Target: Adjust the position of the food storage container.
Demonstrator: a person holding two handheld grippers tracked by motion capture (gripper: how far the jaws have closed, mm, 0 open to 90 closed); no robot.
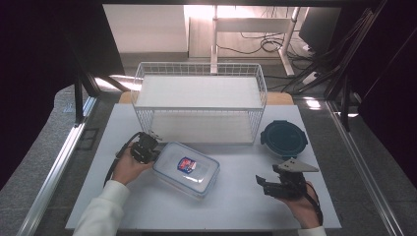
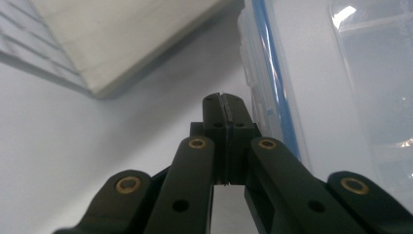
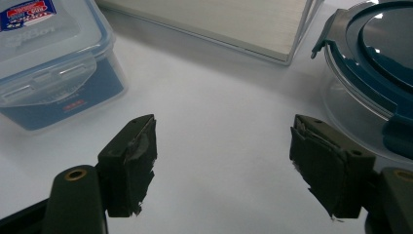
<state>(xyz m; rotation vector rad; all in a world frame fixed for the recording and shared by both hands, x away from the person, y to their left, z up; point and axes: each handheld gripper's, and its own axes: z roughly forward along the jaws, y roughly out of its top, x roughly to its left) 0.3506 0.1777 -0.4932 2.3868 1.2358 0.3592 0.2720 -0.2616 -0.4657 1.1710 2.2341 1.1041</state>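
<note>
Two grippers noted. Left gripper [image 1: 147,145], jaws pressed together, empty, is placed just beside rectangular clear container [image 1: 187,169] at frame centre. Right gripper [image 1: 268,184] is held wide apart, lower right. Container judged light, rigid, slippery; grasp advised at lid rim.

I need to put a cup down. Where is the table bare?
Bare: between the rectangular box and right hand-held gripper, and the near-left corner of the table. Crowded: along the wire rack, round container, and left hand-held gripper beside the box.
</note>
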